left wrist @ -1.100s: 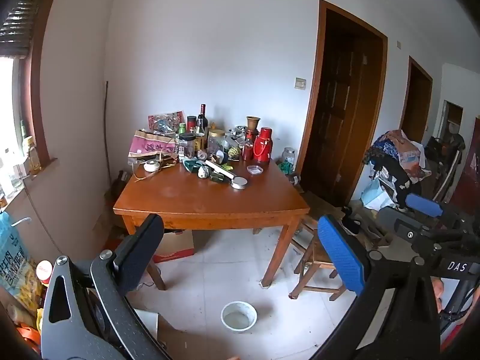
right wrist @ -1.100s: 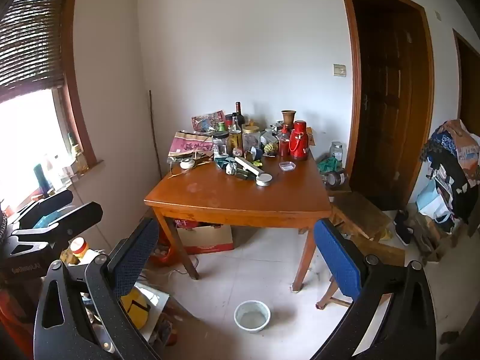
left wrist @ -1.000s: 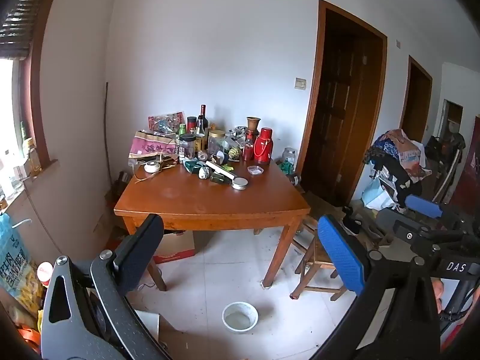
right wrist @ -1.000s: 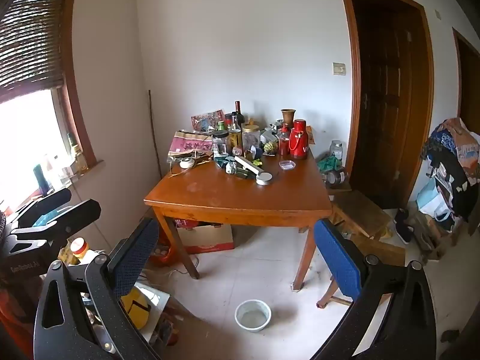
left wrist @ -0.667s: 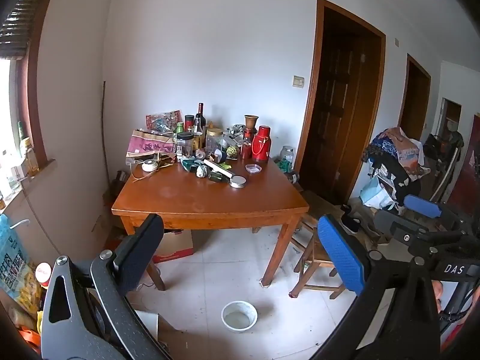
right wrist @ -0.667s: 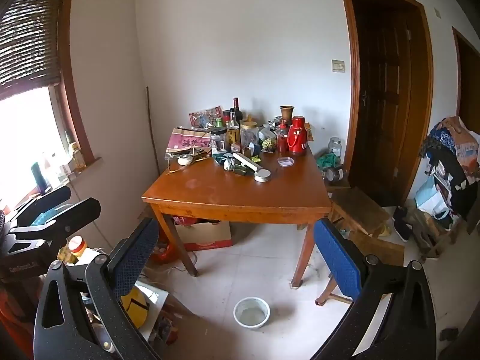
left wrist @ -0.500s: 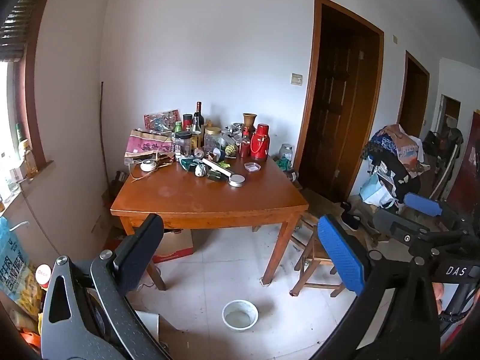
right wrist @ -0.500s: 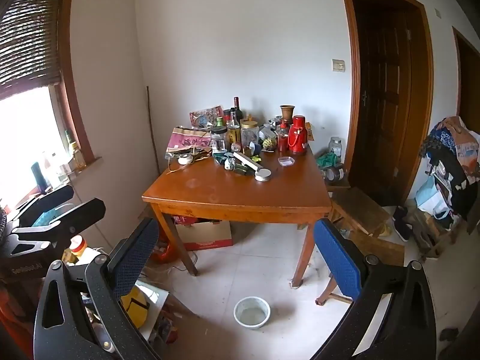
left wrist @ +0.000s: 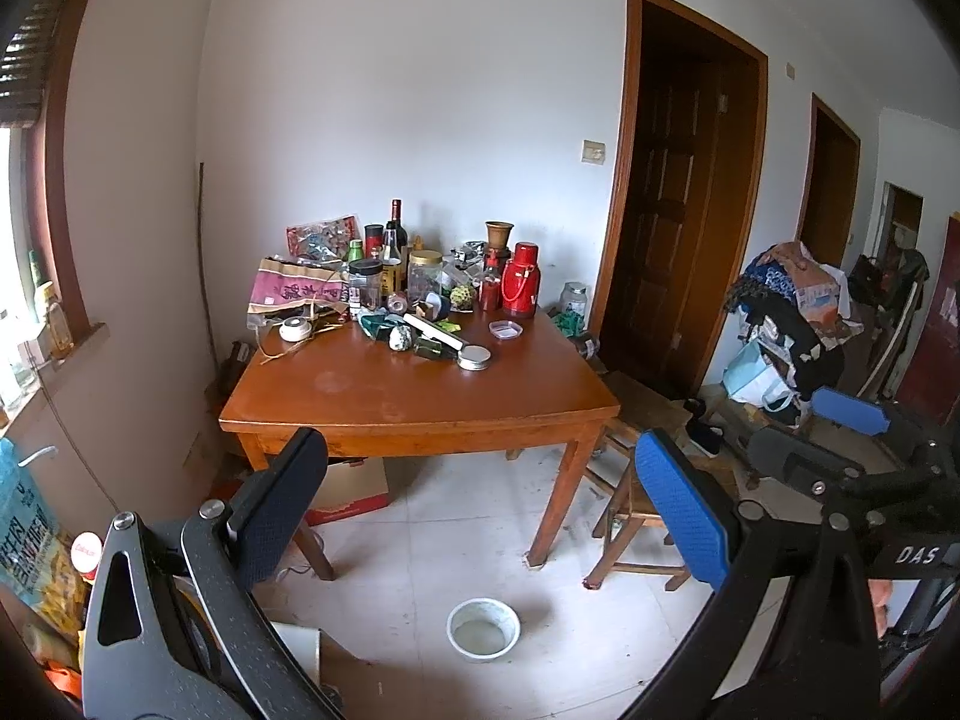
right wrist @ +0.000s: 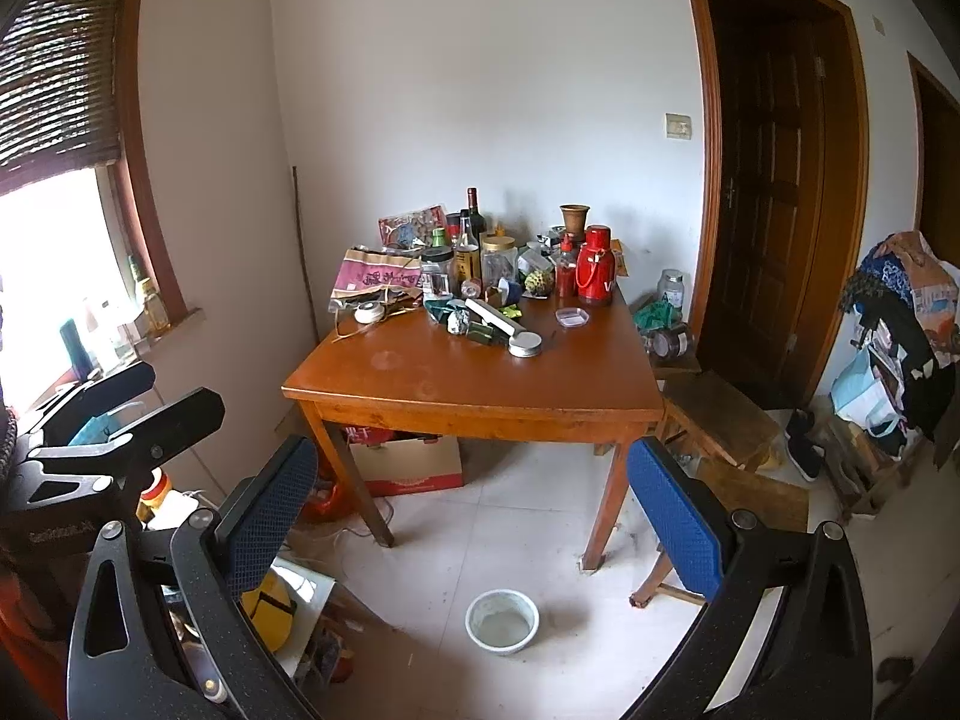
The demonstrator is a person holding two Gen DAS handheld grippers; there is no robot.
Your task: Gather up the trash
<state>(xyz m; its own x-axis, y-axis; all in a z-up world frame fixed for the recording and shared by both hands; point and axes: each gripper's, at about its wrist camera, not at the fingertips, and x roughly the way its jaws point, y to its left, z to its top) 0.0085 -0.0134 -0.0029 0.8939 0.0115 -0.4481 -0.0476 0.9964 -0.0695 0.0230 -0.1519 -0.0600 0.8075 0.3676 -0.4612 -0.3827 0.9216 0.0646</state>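
A wooden table stands against the far wall, also in the right wrist view. Its back half holds clutter: crumpled green wrappers, a white box, a metal lid, a pink bag, bottles, jars and a red thermos. The wrappers and lid show in the right wrist view too. My left gripper is open and empty, well short of the table. My right gripper is open and empty, also far back.
A white bowl sits on the tiled floor before the table. A cardboard box lies under it. Wooden stools stand at the table's right. A clothes pile is at right, bags at lower left, dark doors behind.
Both views have shifted only slightly; the table sits a touch higher and closer in frame. Both grippers stay open and empty.
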